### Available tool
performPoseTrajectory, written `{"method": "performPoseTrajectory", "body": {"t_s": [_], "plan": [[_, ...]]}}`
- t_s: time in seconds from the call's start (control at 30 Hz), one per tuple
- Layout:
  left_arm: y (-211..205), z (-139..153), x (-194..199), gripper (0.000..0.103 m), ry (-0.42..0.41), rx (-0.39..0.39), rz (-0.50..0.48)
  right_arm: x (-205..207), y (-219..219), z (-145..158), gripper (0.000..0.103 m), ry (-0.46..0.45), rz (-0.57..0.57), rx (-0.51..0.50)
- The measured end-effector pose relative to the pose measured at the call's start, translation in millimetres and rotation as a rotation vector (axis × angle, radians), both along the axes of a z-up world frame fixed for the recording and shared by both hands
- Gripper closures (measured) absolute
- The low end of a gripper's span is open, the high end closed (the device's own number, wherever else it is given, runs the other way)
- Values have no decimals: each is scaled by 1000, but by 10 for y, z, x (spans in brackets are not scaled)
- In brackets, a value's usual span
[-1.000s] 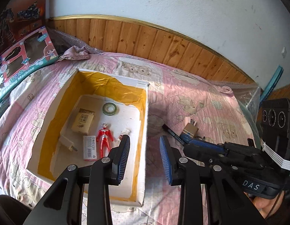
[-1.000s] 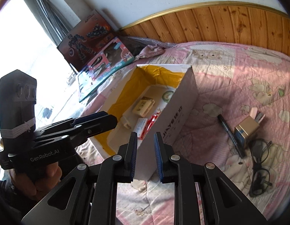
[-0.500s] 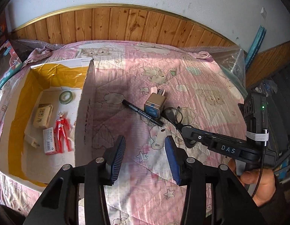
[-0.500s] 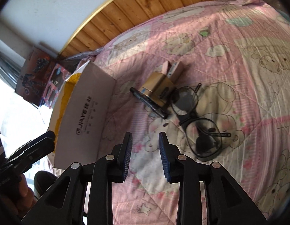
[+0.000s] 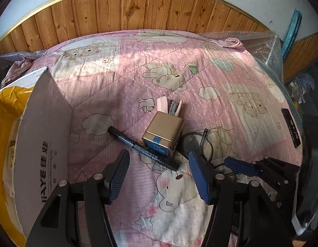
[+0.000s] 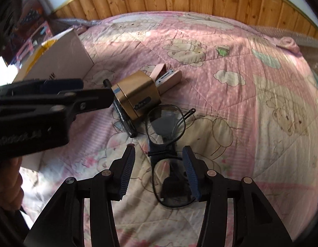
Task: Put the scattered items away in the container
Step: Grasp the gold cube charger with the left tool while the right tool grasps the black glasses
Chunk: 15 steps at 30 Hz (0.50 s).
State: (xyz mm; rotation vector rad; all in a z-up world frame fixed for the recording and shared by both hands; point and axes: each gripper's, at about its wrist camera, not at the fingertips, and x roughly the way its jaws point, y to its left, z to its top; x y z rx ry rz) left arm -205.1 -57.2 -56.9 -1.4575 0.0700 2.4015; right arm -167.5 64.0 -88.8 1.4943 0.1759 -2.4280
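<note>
Both of my claws hang wide open over the pink quilt (image 5: 231, 94), holding nothing. My right gripper (image 6: 159, 170) straddles the near lens of the black-framed glasses (image 6: 169, 144), pads either side but, as far as I can tell, not touching. My left gripper (image 5: 159, 175) hovers just short of the black marker (image 5: 142, 147) and the gold tin (image 5: 163, 133), which lie touching each other near the quilt's middle, with a pink stapler (image 5: 169, 107) behind the tin.

I judge the glasses light and fragile: thin wire frame, slippery lenses that scratch. I would close gently across the bridge or rim, never press on glass. The marker looks stiff and light, apt to roll; I would pinch it mid-barrel. The white box (image 5: 43, 144) stands at the quilt's left edge.
</note>
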Motion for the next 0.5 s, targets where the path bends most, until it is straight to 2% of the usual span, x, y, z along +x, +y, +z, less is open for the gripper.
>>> {"method": "performPoseTrajectory", "body": {"t_s": [0.2,0.33,0.37,0.4,0.43,0.5], "plan": [[133,-344,-309,39,-43,6,-44,-160,-30,-219,50,-54,60,44],[210,-537,-455,38,-65,35,-59,-205,-32,-334,50,-90,58,52],[232,-557,-475,38,-61,51,-66,-214,-12,-331,51,-93,50,37],[254,-566,-482,41,-55,61,-73,-225,19,-320,58,-99,39,15],[265,-564,-483,48,-49,74,-77,-241,56,-305,62,-109,26,-12],[260,-547,-468,52,-51,93,-60,-267,142,-281,62,-126,-7,-64]]}}
